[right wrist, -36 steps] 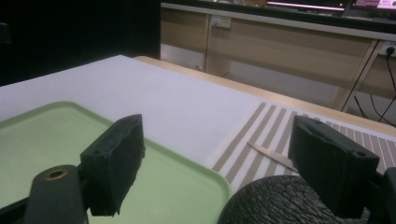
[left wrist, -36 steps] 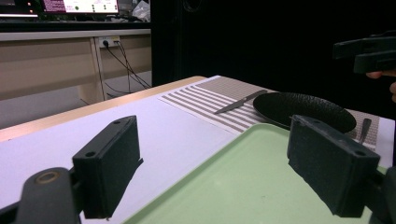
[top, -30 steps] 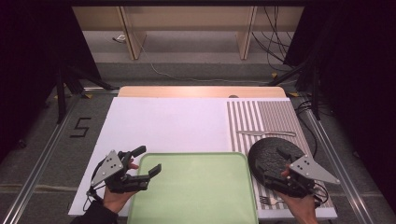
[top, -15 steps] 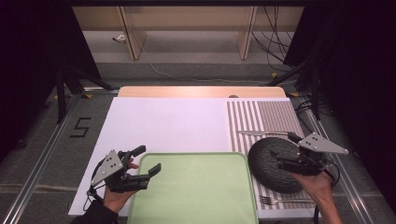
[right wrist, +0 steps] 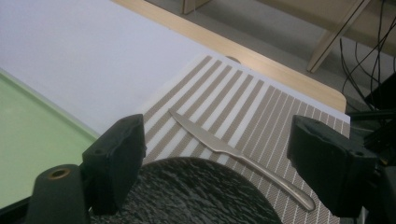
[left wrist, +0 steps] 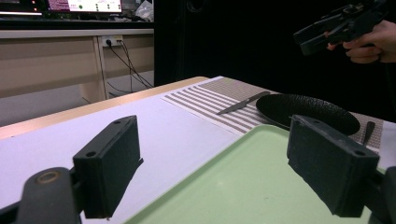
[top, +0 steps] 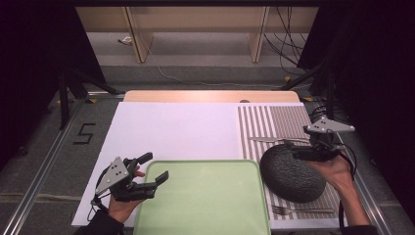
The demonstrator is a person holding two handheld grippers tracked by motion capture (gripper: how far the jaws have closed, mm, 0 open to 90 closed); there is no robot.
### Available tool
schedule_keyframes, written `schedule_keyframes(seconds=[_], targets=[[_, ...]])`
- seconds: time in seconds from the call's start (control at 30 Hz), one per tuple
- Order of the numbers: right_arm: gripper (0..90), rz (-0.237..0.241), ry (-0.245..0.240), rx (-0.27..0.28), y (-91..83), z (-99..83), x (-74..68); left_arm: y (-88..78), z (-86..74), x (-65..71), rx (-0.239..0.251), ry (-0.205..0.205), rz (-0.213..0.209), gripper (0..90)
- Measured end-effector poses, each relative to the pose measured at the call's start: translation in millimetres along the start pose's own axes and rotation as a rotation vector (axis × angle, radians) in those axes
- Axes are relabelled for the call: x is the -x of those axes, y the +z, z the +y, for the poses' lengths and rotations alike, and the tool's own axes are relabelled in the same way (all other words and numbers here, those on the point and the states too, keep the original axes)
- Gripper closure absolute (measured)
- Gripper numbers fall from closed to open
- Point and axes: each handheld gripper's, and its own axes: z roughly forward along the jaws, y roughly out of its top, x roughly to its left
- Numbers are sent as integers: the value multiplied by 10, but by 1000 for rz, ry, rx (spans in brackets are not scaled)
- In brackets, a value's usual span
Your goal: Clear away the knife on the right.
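A black textured plate [top: 292,172] lies flat on the striped placemat [top: 274,120], with a knife [top: 268,140] just beyond it and a fork [top: 298,210] in front of it. My right gripper [top: 292,149] hovers open above the plate's far right rim; between its fingers lie the knife [right wrist: 233,149] and the plate's edge [right wrist: 196,193]. My left gripper [top: 155,167] is open at the near left corner of the green tray [top: 205,196], holding nothing. Past the left gripper [left wrist: 219,168] I see the tray [left wrist: 233,186], the plate [left wrist: 308,112] and the knife [left wrist: 243,102].
A white sheet [top: 171,129] covers the table's left and middle. The wooden table edge [top: 210,96] runs along the far side. Cables and wooden furniture legs stand on the floor beyond. The right gripper [left wrist: 341,23] hangs high, well above the plate.
My right gripper has moved away from the person and up, from over the plate's near right part to its far rim. The left gripper, tray and plate have stayed put.
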Motion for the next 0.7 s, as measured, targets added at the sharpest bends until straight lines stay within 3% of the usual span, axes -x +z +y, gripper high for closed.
schedule_keyframes(seconds=[0.23, 0.63, 0.7], targets=[[208, -1, -13, -89, 256, 107, 181, -4, 0, -3, 4, 1, 3, 172], [211, 3, -33, -273, 779, 91, 398, -5, 4, 0, 10, -1, -1, 173], [211, 1, -37, -284, 819, 87, 408, -6, 3, 0, 9, 0, 0, 173]])
